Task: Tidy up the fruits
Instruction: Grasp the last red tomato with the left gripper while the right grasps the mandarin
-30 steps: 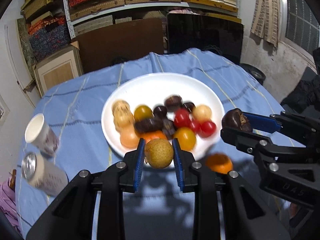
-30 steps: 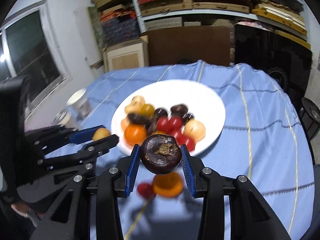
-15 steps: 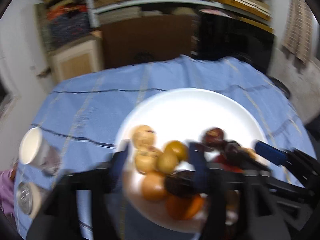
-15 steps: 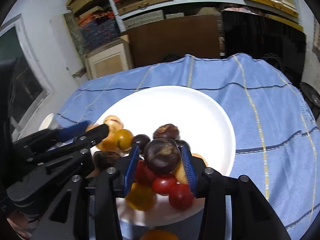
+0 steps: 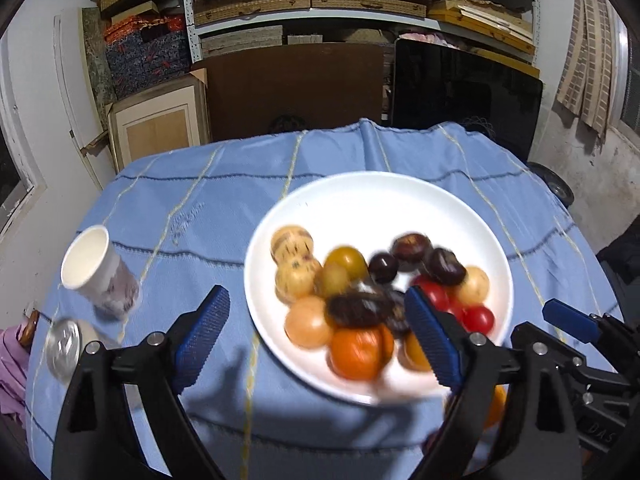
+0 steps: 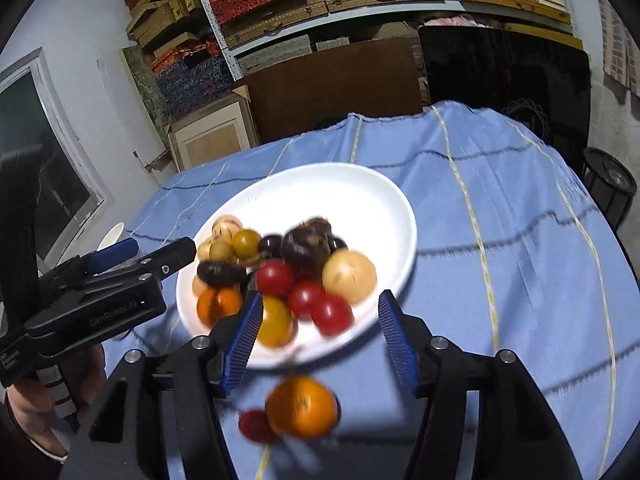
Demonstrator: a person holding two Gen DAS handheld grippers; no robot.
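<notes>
A white plate (image 5: 384,200) (image 6: 332,188) on the blue cloth holds several fruits: tan longans, yellow and red tomatoes, dark chestnut-like fruits and an orange one. My left gripper (image 5: 320,340) is open and empty at the plate's near left rim. My right gripper (image 6: 320,340) is open and empty over the plate's near rim. A round dark fruit (image 6: 302,246) lies on the pile in the plate. A loose orange (image 6: 302,406) and a small red fruit (image 6: 254,426) lie on the cloth in front of the plate, between my right fingers.
A white paper cup (image 5: 96,272) and a metal can (image 5: 64,348) stand at the table's left edge. Shelves with boxes, a brown board and a dark screen stand behind the table. The left gripper shows in the right wrist view (image 6: 152,256).
Both grippers moved forward over the plate and opened. The left one let go of a tan longan, the right one let go of a dark round fruit; both now lie in the plate.
</notes>
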